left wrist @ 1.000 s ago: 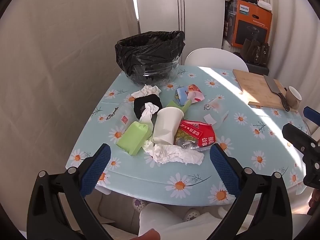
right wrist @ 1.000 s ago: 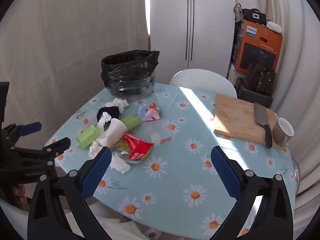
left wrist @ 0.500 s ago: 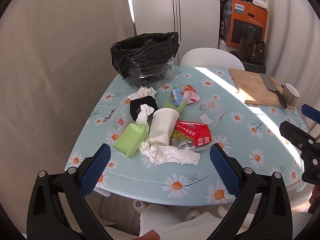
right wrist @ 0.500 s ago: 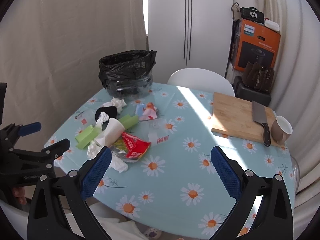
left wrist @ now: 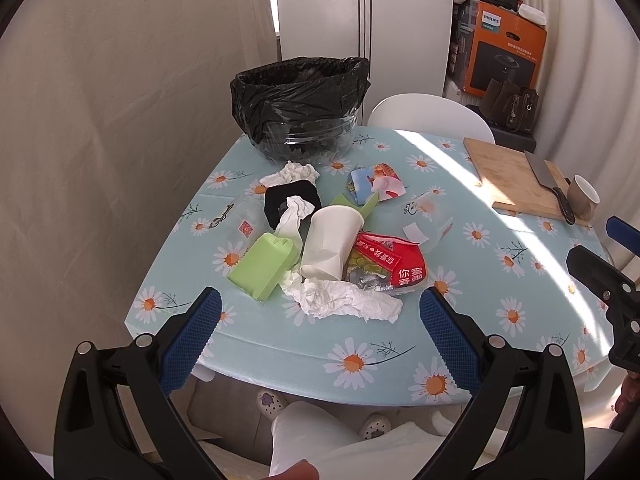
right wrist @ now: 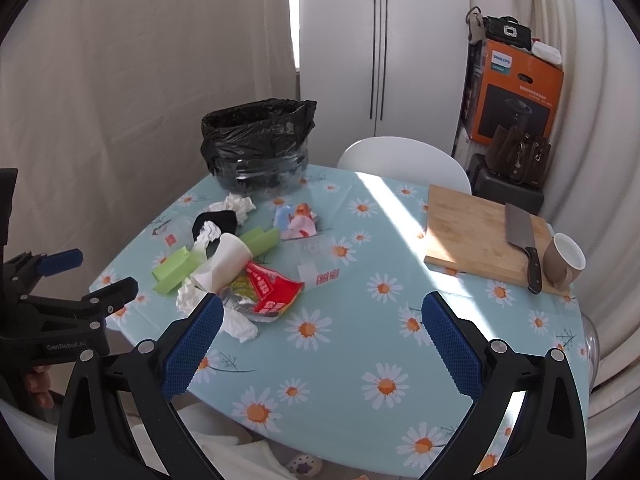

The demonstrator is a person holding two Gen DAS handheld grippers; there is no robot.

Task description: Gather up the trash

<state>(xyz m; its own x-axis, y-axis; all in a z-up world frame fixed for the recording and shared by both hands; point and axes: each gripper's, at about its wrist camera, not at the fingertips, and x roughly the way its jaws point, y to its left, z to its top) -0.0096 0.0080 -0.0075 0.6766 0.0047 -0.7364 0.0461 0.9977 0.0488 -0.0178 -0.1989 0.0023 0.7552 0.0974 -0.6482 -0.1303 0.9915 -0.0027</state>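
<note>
A heap of trash lies on the daisy tablecloth (left wrist: 472,312): a tipped white paper cup (left wrist: 330,242), a green carton (left wrist: 264,266), crumpled white tissue (left wrist: 344,300), a red snack wrapper (left wrist: 390,266), a black wad (left wrist: 290,202) and a colourful wrapper (left wrist: 374,186). Behind the heap stands a bin lined with a black bag (left wrist: 300,106). My left gripper (left wrist: 320,334) hangs open at the table's near edge, short of the tissue. My right gripper (right wrist: 320,340) is open above bare cloth, right of the cup (right wrist: 226,260) and the red wrapper (right wrist: 272,290).
A wooden cutting board (right wrist: 480,234) with a cleaver (right wrist: 524,246) and a brown mug (right wrist: 566,260) lies at the right. A white chair (right wrist: 404,158) stands behind the table. A person's knees (left wrist: 320,436) show below the near edge. Curtains hang on the left.
Both views have drifted slightly; the trash heap looks a little nearer to the left gripper than half a second ago. Both grippers stay open and nothing on the table has moved.
</note>
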